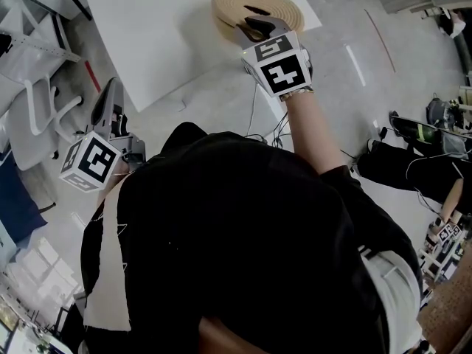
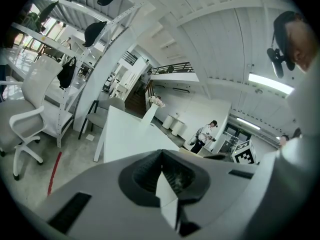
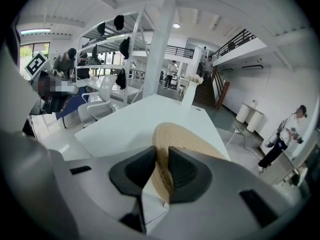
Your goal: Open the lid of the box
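- Head view: the right tool (image 1: 258, 28) reaches to the far edge of the white counter (image 1: 169, 28) and bites the near rim of the round woven lid (image 1: 274, 2). The left tool (image 1: 112, 88) hangs by the person's side, well apart from the box.
- Left gripper view: the left tool (image 2: 161, 153) has its jaws together with nothing between them. It takes no part in the work.
- Right gripper view: the right tool (image 3: 161, 156) is clamped on the woven lid (image 3: 187, 141), which stands edge-on between the pads over the counter (image 3: 130, 119).
- Judgement: the grasp is done and the lid looks partly tipped up. Swinging it clear of the box remains.
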